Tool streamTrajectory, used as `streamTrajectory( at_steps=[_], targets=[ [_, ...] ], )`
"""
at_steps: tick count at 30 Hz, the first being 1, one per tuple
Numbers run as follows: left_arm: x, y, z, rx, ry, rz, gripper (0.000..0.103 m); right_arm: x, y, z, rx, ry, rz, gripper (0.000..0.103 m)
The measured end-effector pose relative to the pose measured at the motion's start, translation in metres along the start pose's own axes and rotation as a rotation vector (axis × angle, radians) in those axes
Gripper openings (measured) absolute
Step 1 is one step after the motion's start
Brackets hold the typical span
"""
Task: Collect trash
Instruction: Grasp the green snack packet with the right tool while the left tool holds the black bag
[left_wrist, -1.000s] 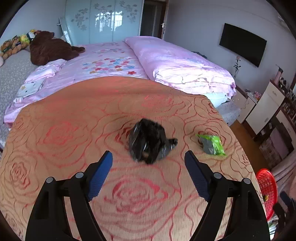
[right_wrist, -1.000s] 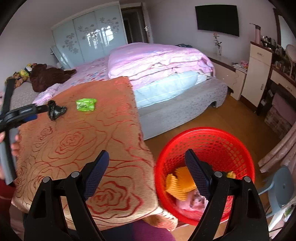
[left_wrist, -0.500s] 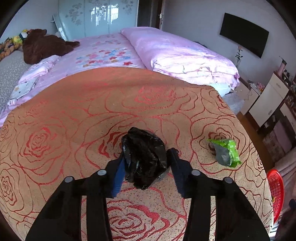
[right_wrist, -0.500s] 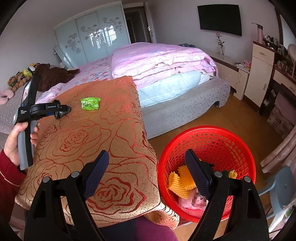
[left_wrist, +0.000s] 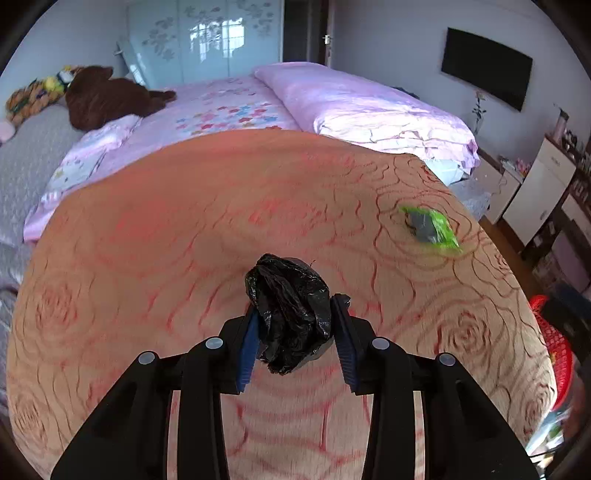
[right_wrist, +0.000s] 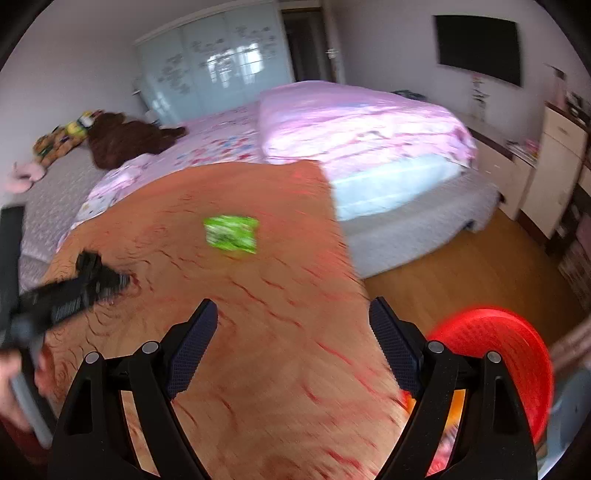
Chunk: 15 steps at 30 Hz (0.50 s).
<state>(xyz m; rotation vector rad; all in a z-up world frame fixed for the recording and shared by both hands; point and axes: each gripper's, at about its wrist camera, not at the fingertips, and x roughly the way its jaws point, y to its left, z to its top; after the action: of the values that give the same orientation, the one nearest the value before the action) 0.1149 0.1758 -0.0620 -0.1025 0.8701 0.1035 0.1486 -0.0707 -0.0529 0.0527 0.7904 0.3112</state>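
Note:
A crumpled black plastic bag (left_wrist: 291, 306) sits between the blue pads of my left gripper (left_wrist: 295, 312). The jaws are closing and the pads press on both sides of the bag, just above the orange rose-patterned cloth (left_wrist: 166, 240). A green snack wrapper (left_wrist: 430, 229) lies on the cloth to the far right. In the right wrist view my right gripper (right_wrist: 291, 310) hangs open and empty over the cloth (right_wrist: 280, 369), with the green wrapper (right_wrist: 231, 232) ahead of it. The left gripper (right_wrist: 92, 284) shows blurred at the left. The red basket (right_wrist: 498, 350) stands on the floor at the right.
The red basket (left_wrist: 554, 332) peeks past the cloth's right edge. A bed with pink bedding (left_wrist: 369, 110) lies behind, with a brown plush toy (left_wrist: 107, 96) on it. White cabinets (right_wrist: 554, 166) line the right wall. A person's hand (right_wrist: 11, 373) holds the left tool.
The left gripper's jaws went from wide apart to pressed on the black bag. The right gripper swung left from over the red basket to over the cloth, toward the green wrapper.

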Motion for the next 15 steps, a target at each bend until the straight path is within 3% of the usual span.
streamTrajectory(
  at_steps=[8,15],
  targets=[
    [-0.018,0.003,-0.029,-0.003,-0.01,-0.027,0.036,0.069,0.033,0.038,-0.011,0.07,0.03,0.081],
    [-0.02,0.014,-0.034,-0.026,-0.015,-0.039,0.035,0.112,0.043,0.052,-0.025,0.11,-0.013,0.081]
  ],
)
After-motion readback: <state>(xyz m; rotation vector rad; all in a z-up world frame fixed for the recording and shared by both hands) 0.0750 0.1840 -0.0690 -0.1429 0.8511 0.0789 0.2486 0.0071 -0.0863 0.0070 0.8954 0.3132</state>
